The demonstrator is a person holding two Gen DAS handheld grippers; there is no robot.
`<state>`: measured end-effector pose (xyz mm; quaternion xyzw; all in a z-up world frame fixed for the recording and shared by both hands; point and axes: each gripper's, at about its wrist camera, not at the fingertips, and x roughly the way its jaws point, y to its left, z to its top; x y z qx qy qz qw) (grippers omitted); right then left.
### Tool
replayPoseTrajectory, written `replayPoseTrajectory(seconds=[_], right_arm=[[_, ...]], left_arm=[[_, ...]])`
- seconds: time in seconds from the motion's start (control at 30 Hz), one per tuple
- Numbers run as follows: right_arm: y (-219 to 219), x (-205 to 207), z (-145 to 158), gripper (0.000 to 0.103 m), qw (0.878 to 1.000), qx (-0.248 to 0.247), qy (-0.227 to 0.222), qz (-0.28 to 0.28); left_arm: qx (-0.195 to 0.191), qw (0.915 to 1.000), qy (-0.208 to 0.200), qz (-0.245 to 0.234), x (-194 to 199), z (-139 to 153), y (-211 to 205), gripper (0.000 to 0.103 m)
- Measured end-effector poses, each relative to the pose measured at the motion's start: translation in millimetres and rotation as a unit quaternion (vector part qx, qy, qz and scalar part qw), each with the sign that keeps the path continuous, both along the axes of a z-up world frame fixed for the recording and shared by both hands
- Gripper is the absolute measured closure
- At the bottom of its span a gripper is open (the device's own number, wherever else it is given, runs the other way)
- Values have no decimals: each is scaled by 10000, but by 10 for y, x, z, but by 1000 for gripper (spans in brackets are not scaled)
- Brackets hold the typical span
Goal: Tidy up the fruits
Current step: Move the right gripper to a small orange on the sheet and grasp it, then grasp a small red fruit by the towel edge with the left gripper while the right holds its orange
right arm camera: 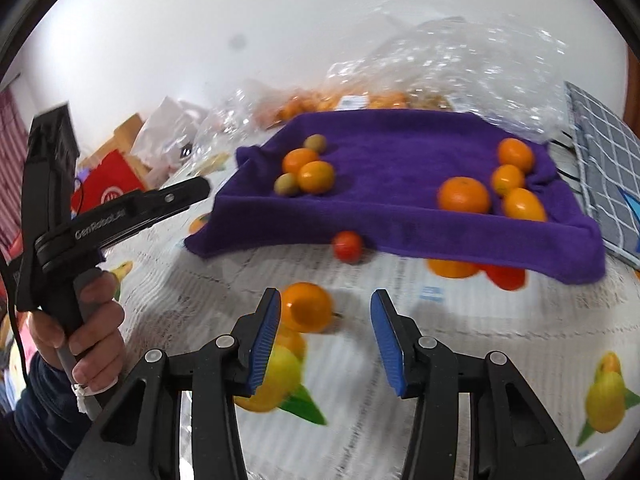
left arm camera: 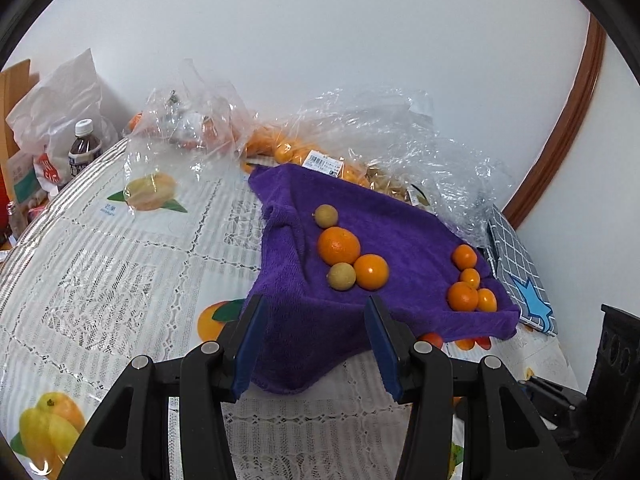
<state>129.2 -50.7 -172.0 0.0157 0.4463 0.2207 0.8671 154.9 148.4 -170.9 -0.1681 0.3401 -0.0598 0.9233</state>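
A purple towel (left arm camera: 360, 220) (right arm camera: 400, 152) lies on the table with two groups of fruit. The left group holds two oranges (left arm camera: 339, 245) and two greenish-brown fruits (left arm camera: 341, 276). The right group holds several small oranges (left arm camera: 463, 296) (right arm camera: 463, 195). A small red fruit (right arm camera: 347, 245) sits at the towel's front edge. A loose orange (right arm camera: 307, 307) lies on the tablecloth by my right gripper's left fingertip. My right gripper (right arm camera: 325, 320) is open and empty. My left gripper (left arm camera: 316, 328) is open and empty over the towel's near corner.
Clear plastic bags with oranges (left arm camera: 288, 148) and other produce lie behind the towel. A checked cloth (left arm camera: 520, 272) lies right of it. A bottle (left arm camera: 83, 146) and white bags (left arm camera: 60, 104) stand at the far left. The lace tablecloth (left arm camera: 120, 280) has printed fruit pictures.
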Motion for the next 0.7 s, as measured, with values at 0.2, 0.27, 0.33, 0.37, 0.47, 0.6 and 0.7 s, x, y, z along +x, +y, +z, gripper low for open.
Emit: replayPoseTrajectory(seconds=[0.2, 0.27, 0.33, 0.37, 0.47, 0.6, 0.7], right_arm=[[209, 106, -146, 58, 9993, -286, 155, 176], [222, 125, -190, 66, 9989, -371, 212, 173], [212, 131, -204, 66, 9988, -377, 255, 182], [192, 125, -195, 66, 9990, -335, 244, 188], [72, 78, -132, 66, 9994, -312, 64, 97], [-250, 31, -33, 69, 9986, -450, -204, -183], [-546, 42, -3, 69, 9963, -623, -309, -500]], left_arm=[[53, 10000, 20, -55, 14, -15, -35, 55], [76, 9999, 32, -85, 19, -21, -54, 55], [129, 9998, 45, -117, 22, -27, -76, 55], [148, 9998, 49, -129, 24, -28, -87, 55], [198, 9996, 47, -219, 17, -32, -126, 55], [263, 9981, 20, -564, -16, -32, -248, 55], [379, 9949, 55, -938, -33, -34, -430, 55]])
